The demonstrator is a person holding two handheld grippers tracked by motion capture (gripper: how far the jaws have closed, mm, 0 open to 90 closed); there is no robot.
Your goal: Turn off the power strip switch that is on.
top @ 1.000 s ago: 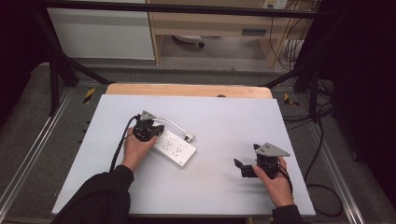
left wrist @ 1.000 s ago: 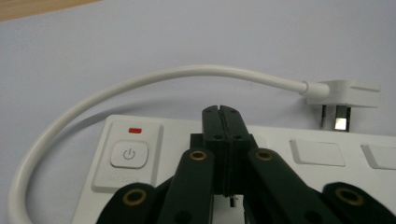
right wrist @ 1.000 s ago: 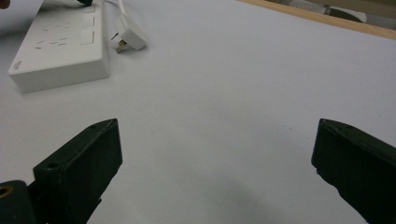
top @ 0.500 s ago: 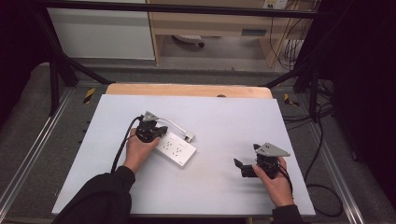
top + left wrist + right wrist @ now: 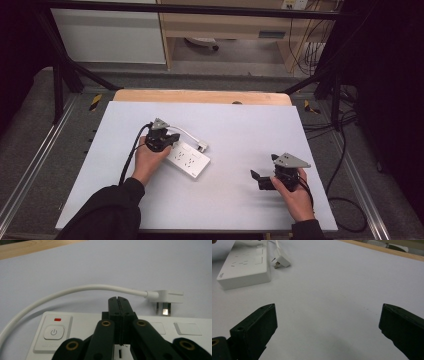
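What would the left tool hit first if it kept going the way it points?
Probably the white cord, which arcs across just ahead of the shut left tool over the power strip. The tool may sit higher than the cord, so it could pass over; depth is unclear.

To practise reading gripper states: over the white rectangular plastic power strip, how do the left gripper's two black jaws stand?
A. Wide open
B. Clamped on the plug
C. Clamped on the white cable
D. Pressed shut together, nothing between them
D: the left gripper shows its jaws meeting flat above the white rectangular plastic power strip.
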